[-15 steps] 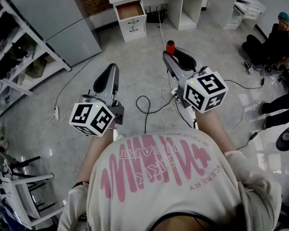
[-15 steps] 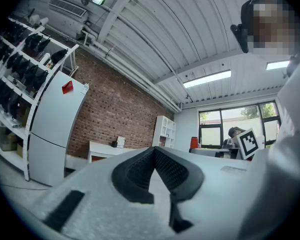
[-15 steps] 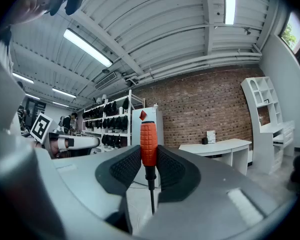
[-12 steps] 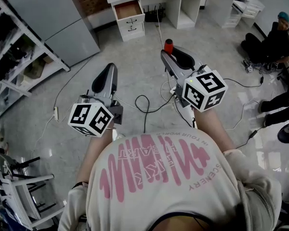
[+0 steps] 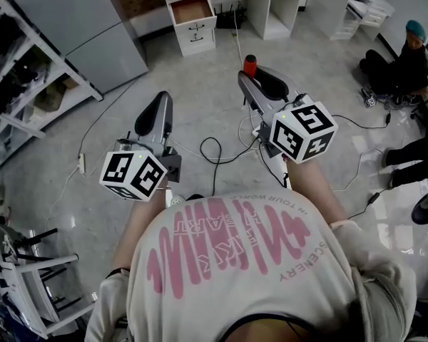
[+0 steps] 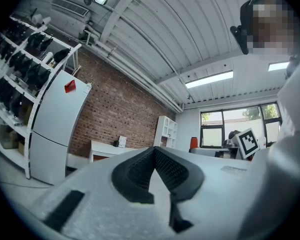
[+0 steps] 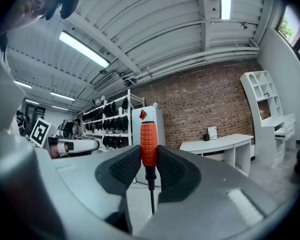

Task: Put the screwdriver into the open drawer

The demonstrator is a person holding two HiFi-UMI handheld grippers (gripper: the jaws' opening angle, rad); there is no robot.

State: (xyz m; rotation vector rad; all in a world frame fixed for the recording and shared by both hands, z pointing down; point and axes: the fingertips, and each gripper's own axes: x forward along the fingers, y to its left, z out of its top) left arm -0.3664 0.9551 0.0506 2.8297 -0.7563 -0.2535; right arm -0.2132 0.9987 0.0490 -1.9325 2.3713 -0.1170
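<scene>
1 screwdriver [image 7: 148, 143] + 1 open drawer [image 5: 192, 10]

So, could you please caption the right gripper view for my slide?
Right gripper clamping an orange-handled screwdriver, handle up.

Screwdriver [image 7: 148, 144]: orange-red ribbed handle, thin dark shaft; upright, handle up, clamped between the pads of the right hand-held gripper [image 7: 149, 157].
Drawer [image 5: 192, 9]: white front, brown inside; pulled open, well apart from the screwdriver.
</scene>
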